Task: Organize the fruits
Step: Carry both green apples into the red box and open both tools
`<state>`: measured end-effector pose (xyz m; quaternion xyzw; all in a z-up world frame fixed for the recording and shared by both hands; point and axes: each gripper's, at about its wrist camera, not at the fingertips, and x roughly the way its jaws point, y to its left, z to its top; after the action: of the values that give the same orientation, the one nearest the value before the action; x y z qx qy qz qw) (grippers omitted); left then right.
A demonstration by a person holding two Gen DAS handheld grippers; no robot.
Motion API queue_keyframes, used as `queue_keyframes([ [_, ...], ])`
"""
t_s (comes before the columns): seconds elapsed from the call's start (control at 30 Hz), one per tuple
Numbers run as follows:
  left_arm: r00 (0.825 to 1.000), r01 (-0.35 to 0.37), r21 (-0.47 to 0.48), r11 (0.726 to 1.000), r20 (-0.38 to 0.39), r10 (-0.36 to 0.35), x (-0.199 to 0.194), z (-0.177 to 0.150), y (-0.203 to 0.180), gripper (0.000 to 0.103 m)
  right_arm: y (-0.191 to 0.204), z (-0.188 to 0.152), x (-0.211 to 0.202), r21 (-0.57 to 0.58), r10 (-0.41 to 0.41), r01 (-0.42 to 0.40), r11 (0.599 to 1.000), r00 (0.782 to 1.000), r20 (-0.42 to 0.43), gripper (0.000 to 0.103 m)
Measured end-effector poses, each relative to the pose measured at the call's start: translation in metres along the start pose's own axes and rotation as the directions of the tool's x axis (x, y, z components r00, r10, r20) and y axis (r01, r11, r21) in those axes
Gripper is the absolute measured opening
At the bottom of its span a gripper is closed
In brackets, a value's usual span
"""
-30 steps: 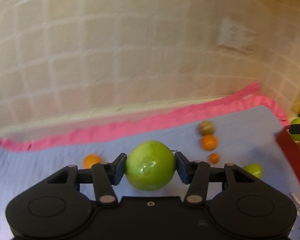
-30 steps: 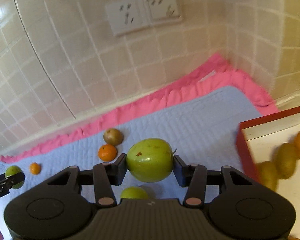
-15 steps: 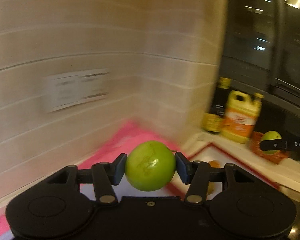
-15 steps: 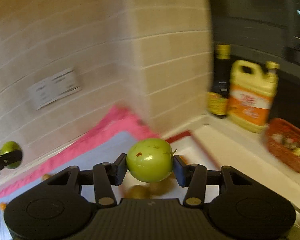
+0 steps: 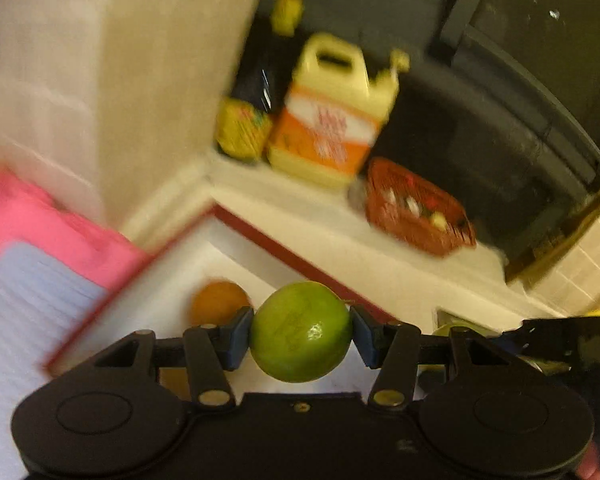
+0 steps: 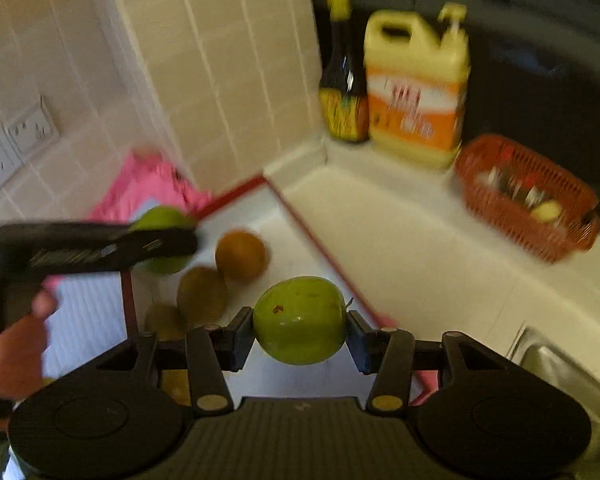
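My left gripper (image 5: 301, 332) is shut on a green apple (image 5: 301, 332) and holds it above a white box with a red rim (image 5: 276, 250). An orange fruit (image 5: 218, 302) lies in the box. My right gripper (image 6: 299, 320) is shut on another green apple (image 6: 299, 320), also above the box (image 6: 300, 224). In the right wrist view the left gripper (image 6: 100, 248) with its apple (image 6: 162, 216) hovers over the box's left rim. An orange fruit (image 6: 240, 254) and brownish fruits (image 6: 201, 294) lie inside.
A dark sauce bottle (image 6: 343, 92) and a yellow jug (image 6: 416, 88) stand in the counter corner. A red basket (image 6: 528, 196) with small items sits to the right. A steel sink edge (image 6: 560, 364) is at lower right. A blue mat on pink cloth (image 5: 24, 280) lies left.
Both grippers have swung right from the blue mat with loose fruits to the red-rimmed box, each still gripping its green apple.
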<state>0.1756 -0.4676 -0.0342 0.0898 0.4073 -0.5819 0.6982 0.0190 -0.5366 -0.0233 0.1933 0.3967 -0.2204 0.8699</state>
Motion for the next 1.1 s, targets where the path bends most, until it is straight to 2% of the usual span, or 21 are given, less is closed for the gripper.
queue_keyframes([
  [0.07, 0.997, 0.034, -0.028, 0.999, -0.066, -0.036, 0.024, 0.0, -0.001, 0.063, 0.0, -0.007, 0.015, -0.022, 0.01, -0.011, 1.0, 0.999, -0.047, 0.051],
  [0.1, 0.996, 0.029, -0.03, 0.999, -0.084, -0.032, 0.035, 0.002, -0.001, 0.063, 0.001, -0.009, 0.02, -0.027, 0.016, -0.017, 0.999, 0.998, -0.065, 0.051],
  [0.27, 0.987, -0.085, 0.021, 0.996, -0.133, 0.087, 0.07, 0.001, -0.007, 0.063, 0.0, -0.013, 0.053, -0.037, 0.067, -0.074, 0.997, 0.986, -0.154, 0.051],
  [0.4, 0.984, -0.11, 0.054, 0.992, -0.135, 0.117, 0.081, -0.003, -0.01, 0.063, -0.002, -0.012, 0.072, -0.029, 0.087, -0.094, 0.995, 0.977, -0.197, 0.051],
  [0.63, 0.977, -0.122, 0.059, 0.991, -0.169, 0.131, 0.093, -0.012, -0.007, 0.063, -0.001, -0.014, 0.088, -0.027, 0.079, -0.087, 0.996, 0.972, -0.221, 0.051],
  [0.93, 0.973, -0.149, 0.08, 0.986, -0.167, 0.16, 0.093, -0.013, -0.012, 0.063, 0.001, -0.019, 0.098, -0.049, 0.056, -0.07, 0.996, 0.969, -0.239, 0.051],
  [1.1, 0.981, -0.115, 0.043, 0.992, -0.155, 0.12, 0.081, -0.013, -0.012, 0.074, 0.0, -0.019, 0.092, -0.024, 0.092, -0.1, 0.995, 0.967, -0.236, 0.053],
])
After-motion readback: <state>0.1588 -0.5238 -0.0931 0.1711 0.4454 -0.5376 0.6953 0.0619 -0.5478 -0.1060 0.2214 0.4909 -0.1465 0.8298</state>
